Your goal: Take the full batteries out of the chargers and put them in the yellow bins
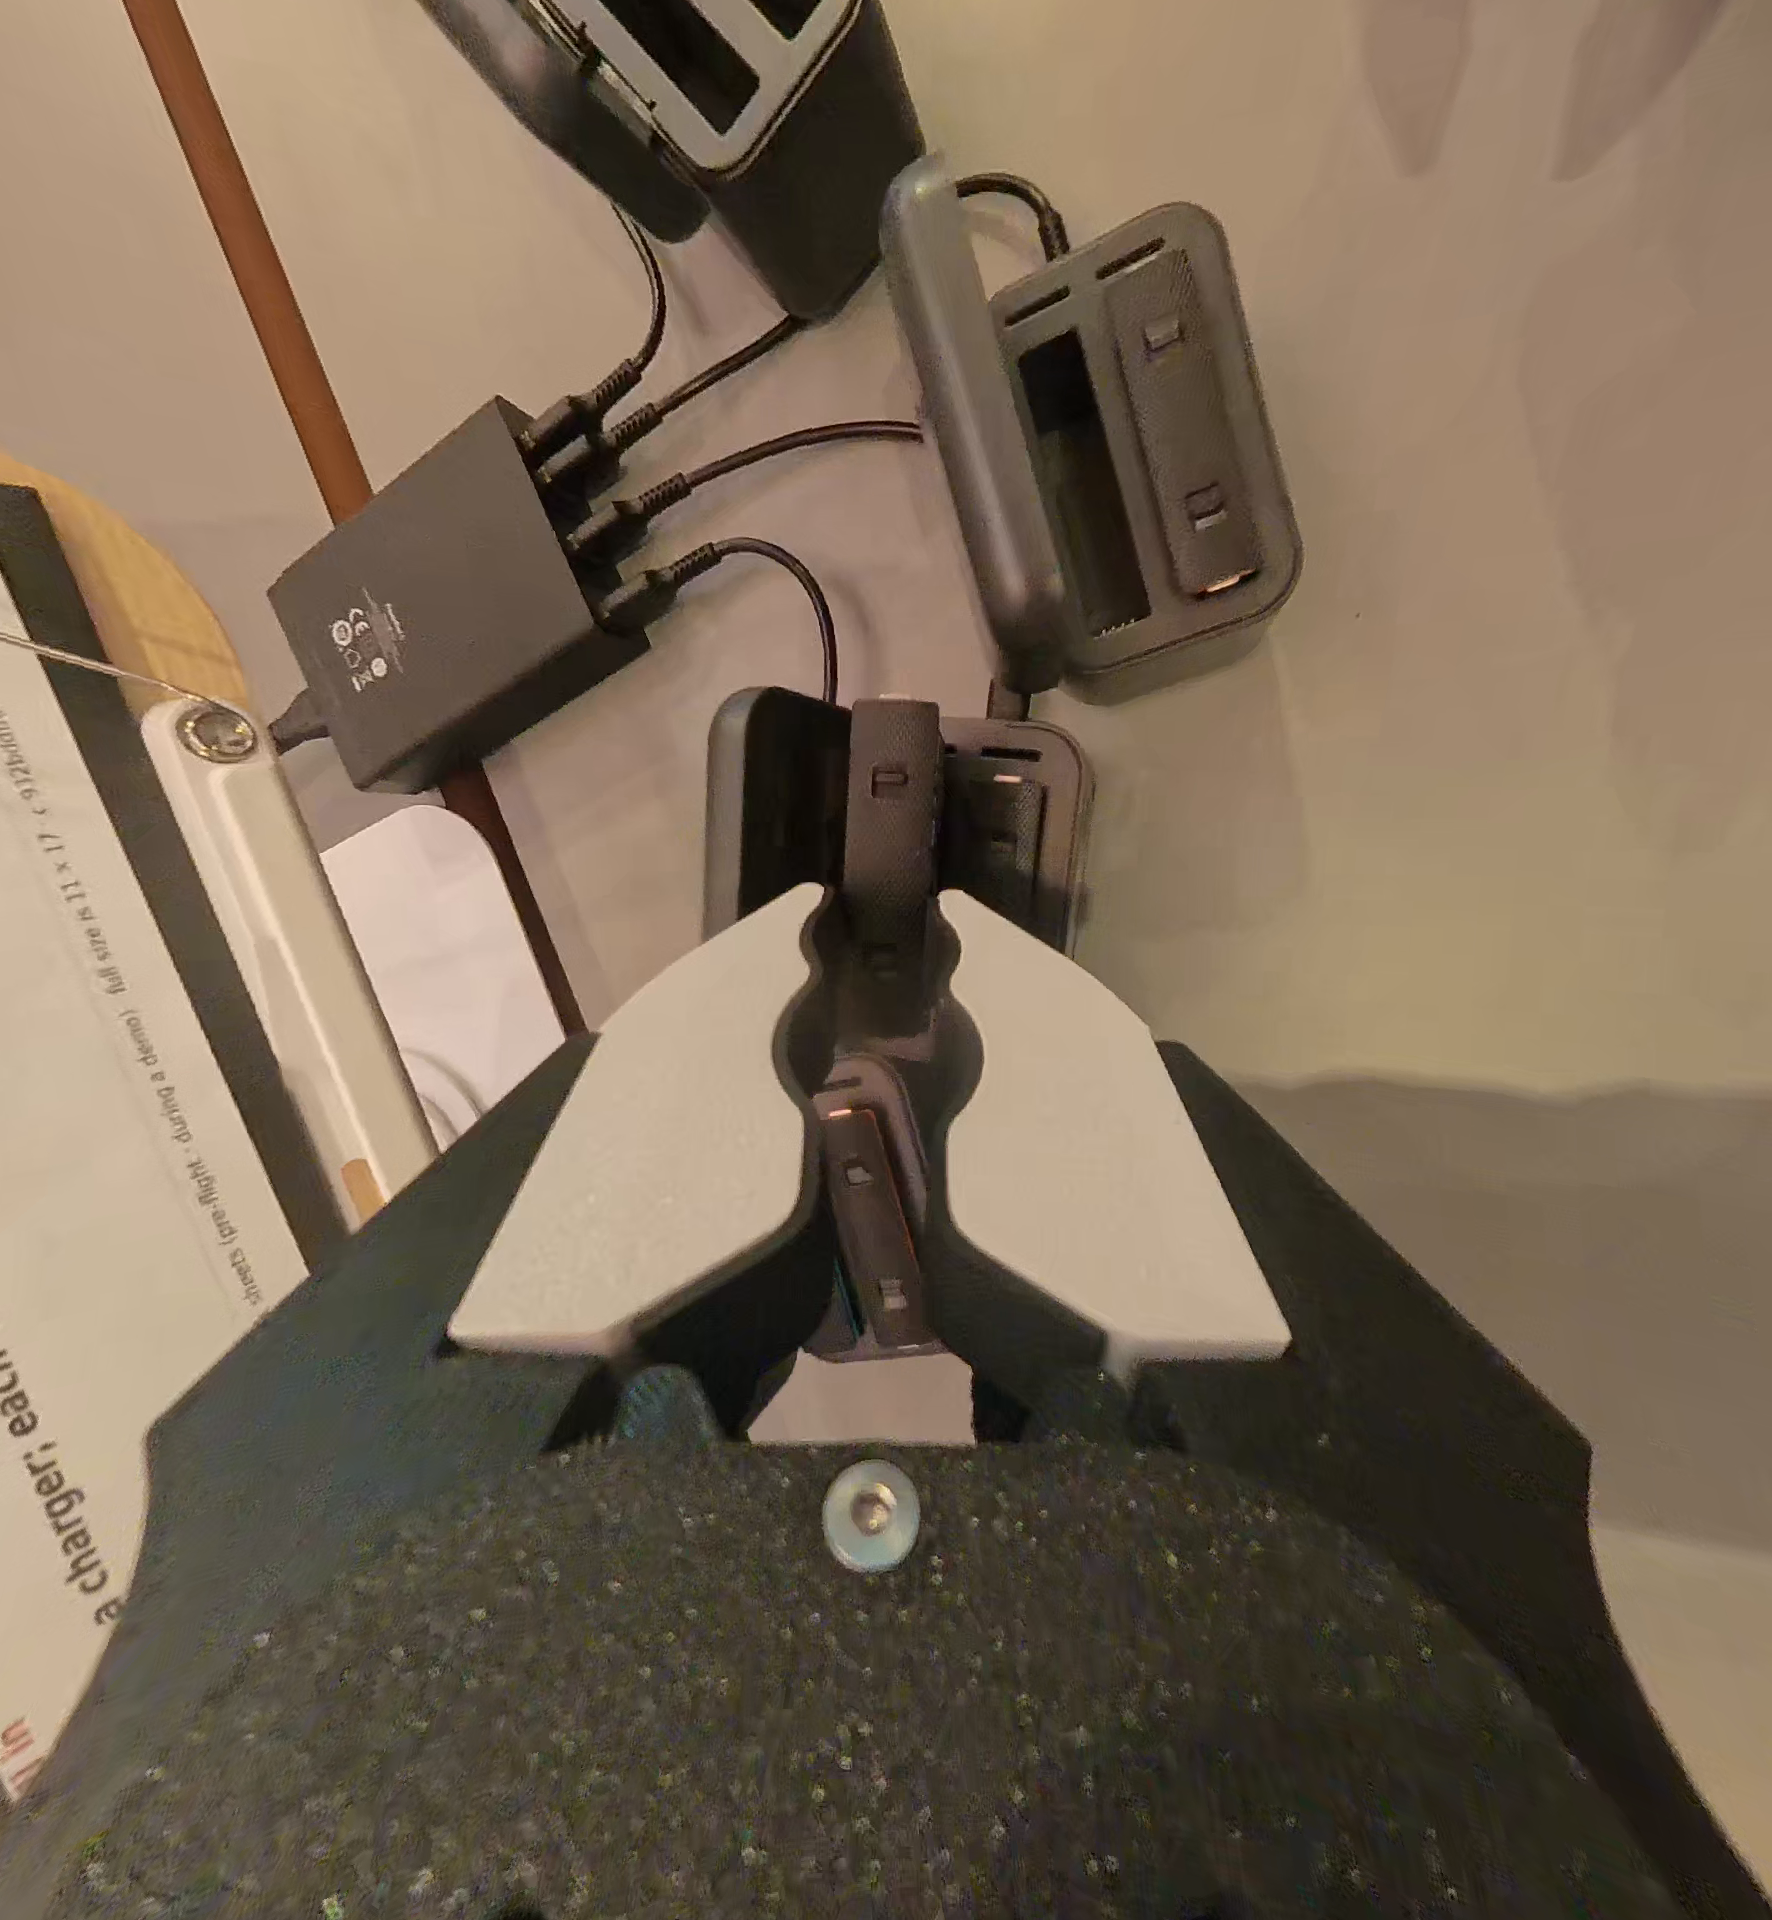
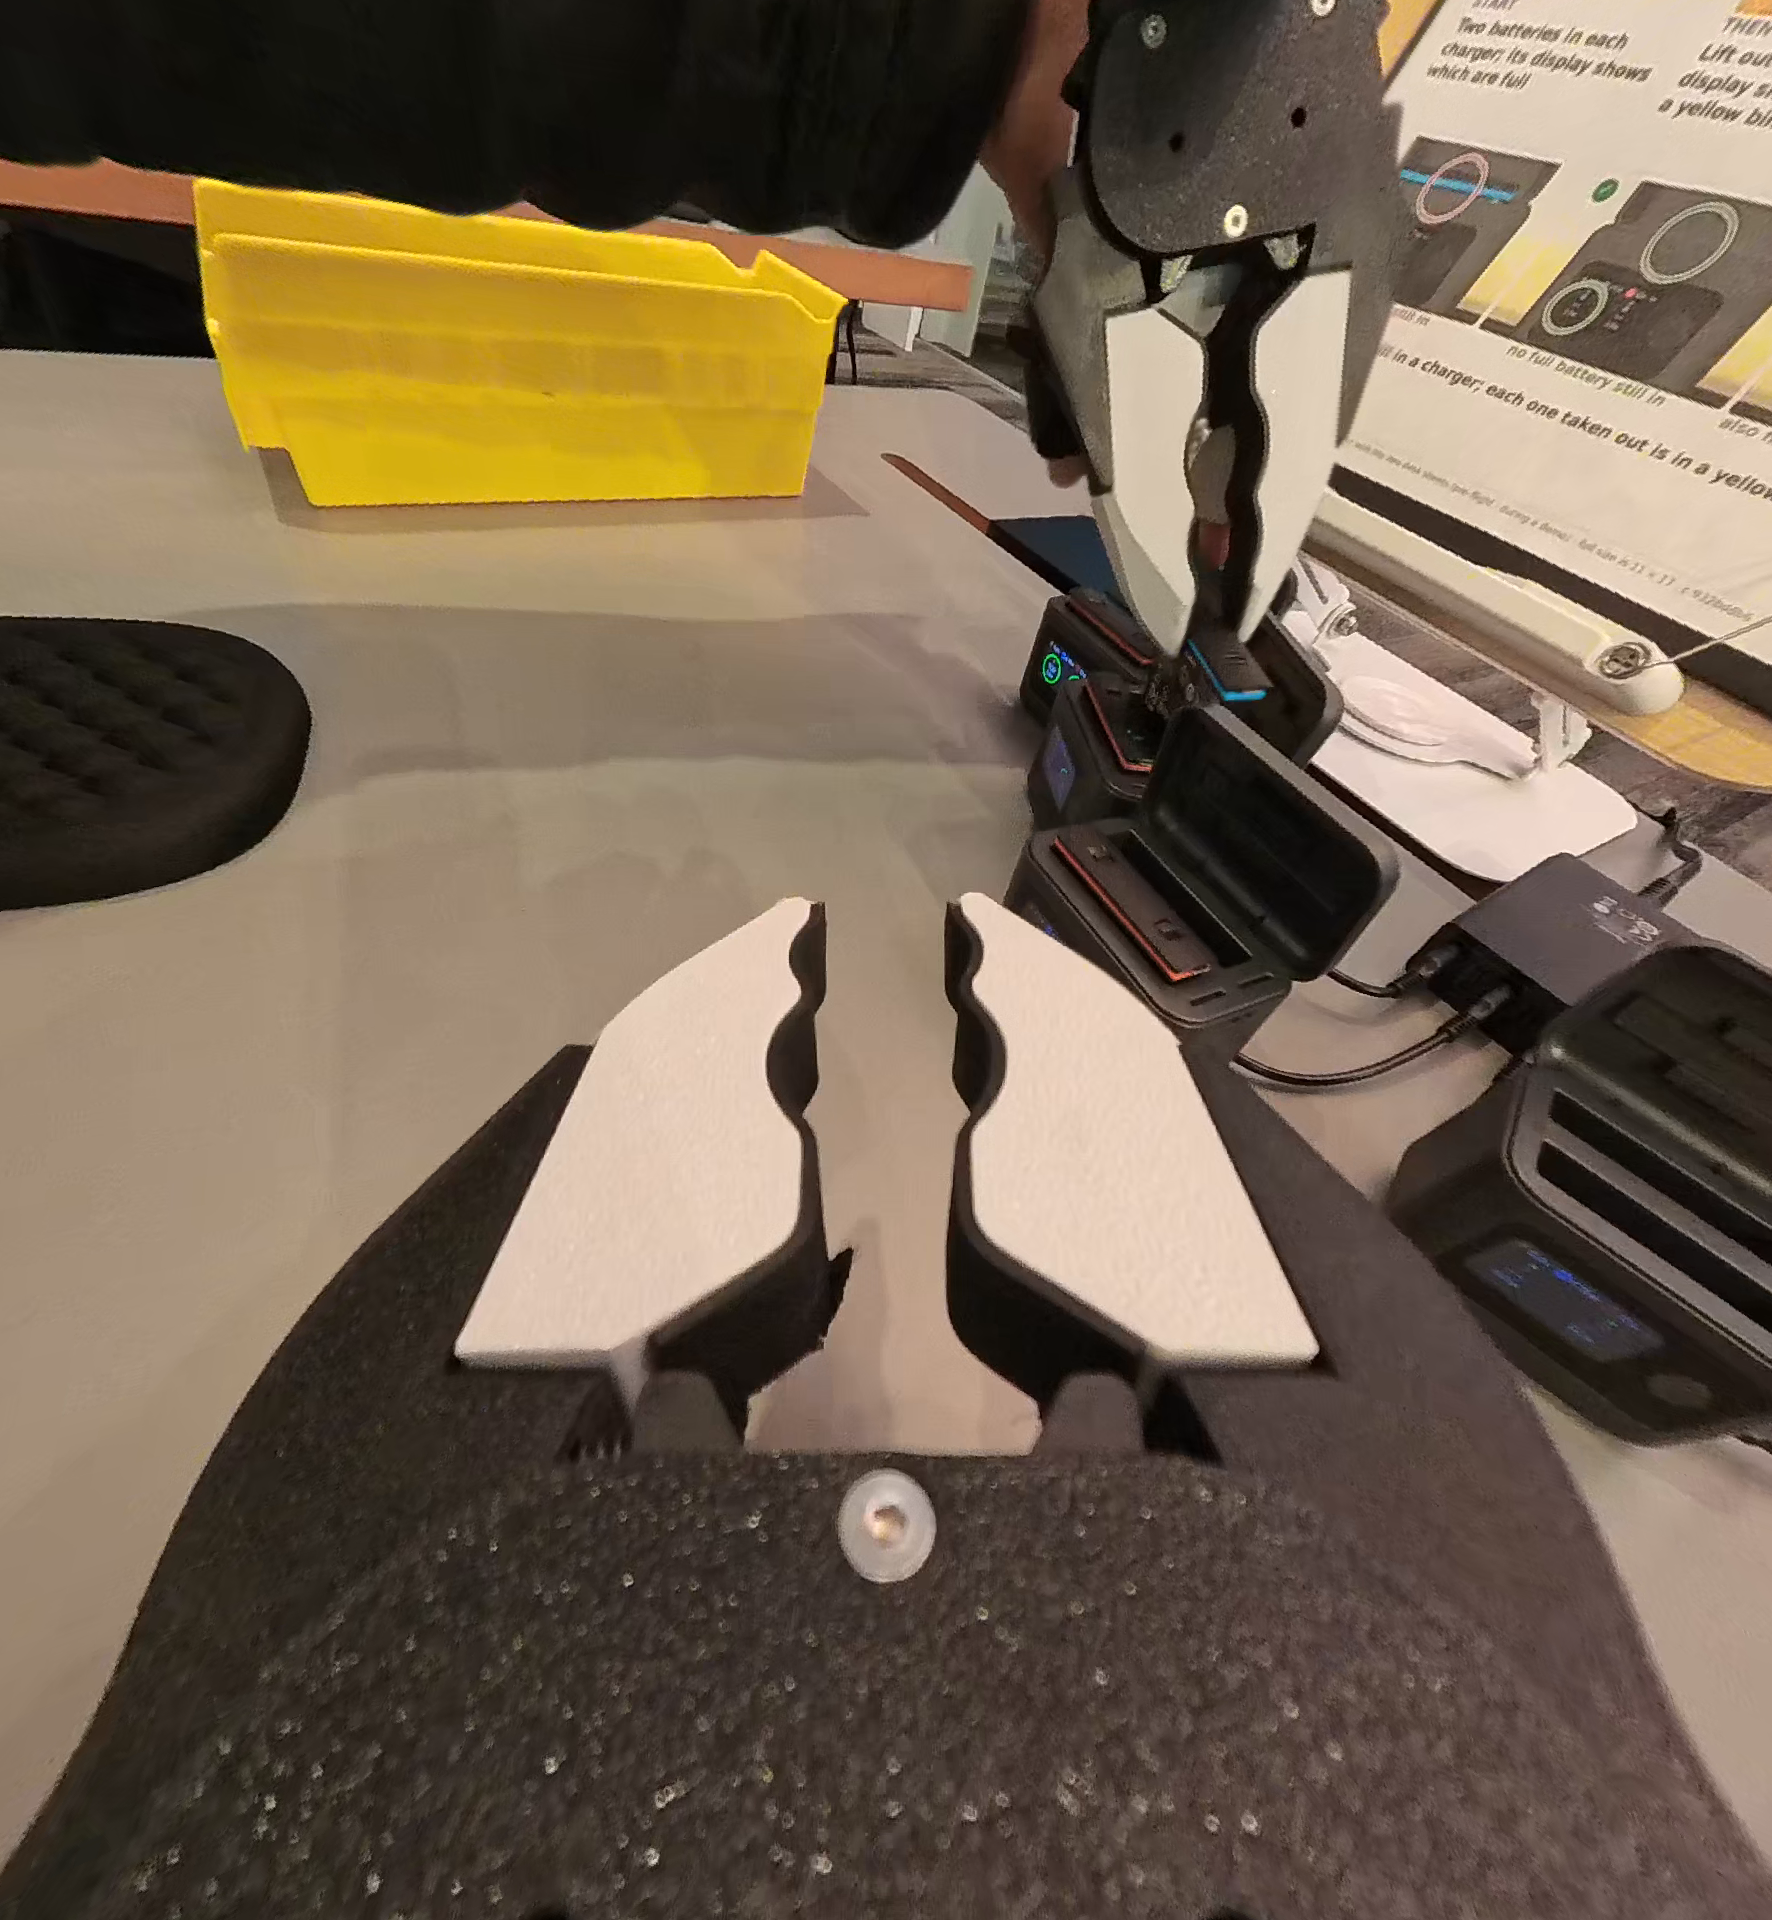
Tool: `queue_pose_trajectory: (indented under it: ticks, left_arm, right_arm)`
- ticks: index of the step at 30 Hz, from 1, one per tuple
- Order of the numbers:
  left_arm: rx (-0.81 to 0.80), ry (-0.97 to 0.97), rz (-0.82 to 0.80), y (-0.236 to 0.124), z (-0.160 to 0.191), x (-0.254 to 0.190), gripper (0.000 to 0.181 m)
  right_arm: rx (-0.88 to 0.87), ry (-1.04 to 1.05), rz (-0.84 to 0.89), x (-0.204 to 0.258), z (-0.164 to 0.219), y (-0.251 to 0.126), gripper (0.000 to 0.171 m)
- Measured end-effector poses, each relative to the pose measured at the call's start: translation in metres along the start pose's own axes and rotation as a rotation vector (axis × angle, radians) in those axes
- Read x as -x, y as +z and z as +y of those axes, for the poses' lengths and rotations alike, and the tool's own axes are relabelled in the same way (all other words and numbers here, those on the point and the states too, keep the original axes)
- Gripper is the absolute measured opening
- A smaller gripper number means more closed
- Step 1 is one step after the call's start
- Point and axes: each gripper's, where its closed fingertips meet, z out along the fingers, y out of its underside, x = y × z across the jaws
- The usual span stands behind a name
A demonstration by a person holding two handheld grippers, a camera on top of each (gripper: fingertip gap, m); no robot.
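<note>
Stretching across both views is a grey table [image 2: 549, 727], where a stack of yellow bins [image 2: 508, 353] is sitting well apart from the chargers, beside a black cushioned pad [image 2: 82, 748] at the left edge. A printed instruction board [image 2: 1630, 343] is leaning at the far right on a wooden base. Nearer the camera, a large black charging station [image 2: 1651, 1226] is standing with its slots showing, next to a black power hub [image 1: 446, 613] feeding several cables. Three small chargers with hinged lids are lined up beyond it: one open charger [image 1: 1152, 457] is holding a single battery beside a vacant slot, and the nearest-to-gripper charger [image 1: 1027, 821] is sitting directly under the left tool. The left gripper [image 1: 882, 904] is pointing down at that charger, its pale fingers clamped on a dark textured battery [image 1: 887, 800] that is standing partly raised from its slot. The right gripper [image 2: 882, 914] is hovering over bare table, its fingers spread apart and holding nothing.
</note>
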Motion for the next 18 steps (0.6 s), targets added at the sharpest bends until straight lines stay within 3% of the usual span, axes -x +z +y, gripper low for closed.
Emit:
queue_pose_trajectory:
  ticks: [18]
  left_arm:
    - [0.071, 0.004, 0.086, 0.013, 0.016, -0.002, 0.015]
  right_arm:
    - [0.047, 0.051, 0.063, -0.008, 0.009, 0.004, 0.013]
